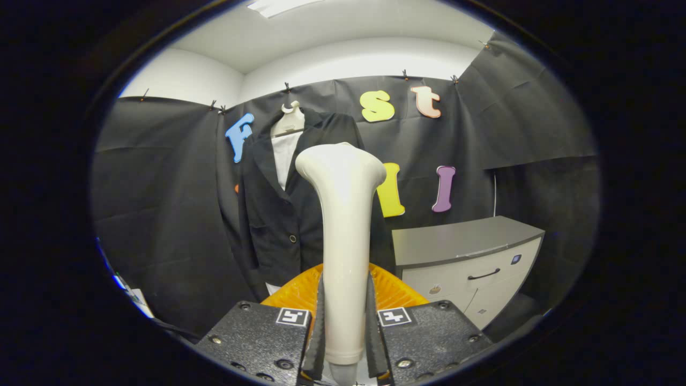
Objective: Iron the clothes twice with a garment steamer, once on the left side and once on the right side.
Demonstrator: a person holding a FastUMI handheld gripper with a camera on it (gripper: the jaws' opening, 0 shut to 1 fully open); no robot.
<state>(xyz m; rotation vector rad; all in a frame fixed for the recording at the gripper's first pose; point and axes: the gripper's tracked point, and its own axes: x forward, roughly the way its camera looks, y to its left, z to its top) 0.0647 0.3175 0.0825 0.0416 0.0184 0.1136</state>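
No legible text, brand or nos. Two sq. black-white coded marker tags on gripper [345, 321] body, one per side, pattern only, no chars. Small stickers on grey cabinet [471, 268] front too small to read. Gripper fingers clamp white steamer handle [343, 236].

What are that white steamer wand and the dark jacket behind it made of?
The steamer wand, clamped in the tool, looks like glossy moulded plastic: smooth, with soft highlights. The jacket seems a matte woven suit fabric: folds, a lapel, little shine.
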